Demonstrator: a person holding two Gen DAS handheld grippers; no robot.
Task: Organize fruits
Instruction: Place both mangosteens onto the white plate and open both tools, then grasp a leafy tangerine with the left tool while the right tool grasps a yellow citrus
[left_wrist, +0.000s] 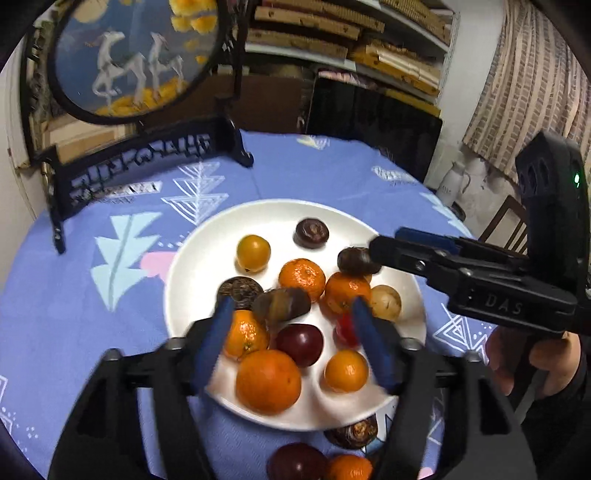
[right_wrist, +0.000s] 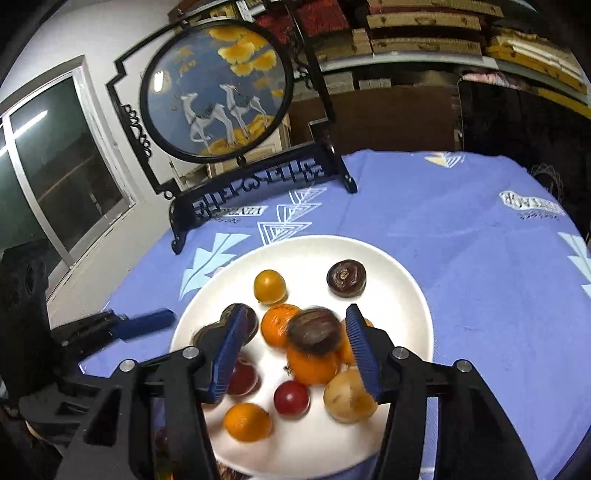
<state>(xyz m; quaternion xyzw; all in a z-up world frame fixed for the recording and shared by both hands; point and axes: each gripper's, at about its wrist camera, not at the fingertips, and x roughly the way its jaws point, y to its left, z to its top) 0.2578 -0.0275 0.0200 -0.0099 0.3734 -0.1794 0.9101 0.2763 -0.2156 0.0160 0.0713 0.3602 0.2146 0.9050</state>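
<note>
I have both grippers over the white plate, the landmark for everything here. The left gripper has its blue pads spread; a blurred brown chestnut shows between them with neither pad pressing it, so I judge it is dropping onto the pile. The right gripper is likewise apart, and a second chestnut is blurred between its pads, untouched, above the mandarins at the plate's centre. Both tools angle down so the fruit lands inside the rim. A yellow fruit and a dark water chestnut sit toward the plate's far side. More fruit waits on the tablecloth just off the plate's near rim.
</note>
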